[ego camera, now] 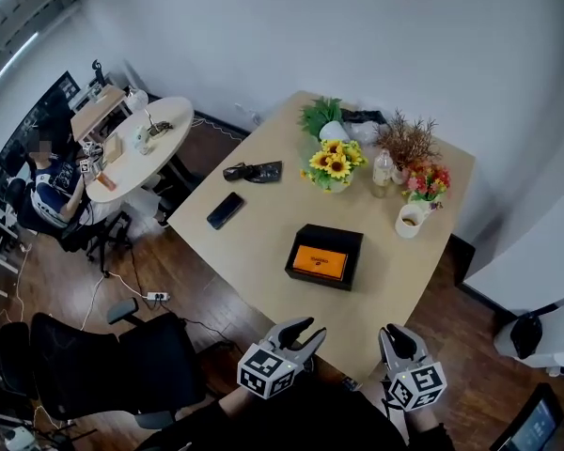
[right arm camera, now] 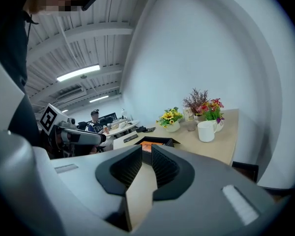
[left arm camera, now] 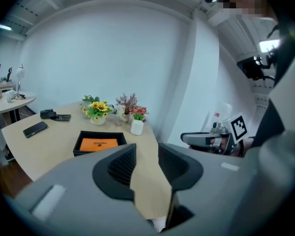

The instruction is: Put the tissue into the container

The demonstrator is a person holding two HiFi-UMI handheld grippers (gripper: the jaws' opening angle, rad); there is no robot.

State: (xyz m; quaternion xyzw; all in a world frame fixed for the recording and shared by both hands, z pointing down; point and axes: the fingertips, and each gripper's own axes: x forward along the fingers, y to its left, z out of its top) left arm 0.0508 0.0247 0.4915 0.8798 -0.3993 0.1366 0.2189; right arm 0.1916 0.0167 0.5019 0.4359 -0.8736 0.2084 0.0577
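Observation:
A black open box [ego camera: 350,242] sits on the wooden table [ego camera: 263,214] near its front end, with a flat orange packet [ego camera: 320,262] lying inside. Both grippers hover at the table's near edge, short of the box. My left gripper [ego camera: 312,331] is open and holds nothing. My right gripper [ego camera: 397,334] has its jaws almost together and is empty. The left gripper view shows the box [left arm camera: 80,143] and packet [left arm camera: 98,144] beyond the left gripper [left arm camera: 146,154]. In the right gripper view the box [right arm camera: 163,141] lies just past the right gripper [right arm camera: 146,156].
On the table stand a vase of sunflowers [ego camera: 336,164], a small bottle [ego camera: 383,172], a white mug [ego camera: 412,220], red flowers [ego camera: 429,181], a dark phone [ego camera: 226,209] and black items [ego camera: 254,171]. A black office chair [ego camera: 113,365] stands at the left. A person [ego camera: 52,186] sits at a round table [ego camera: 169,120].

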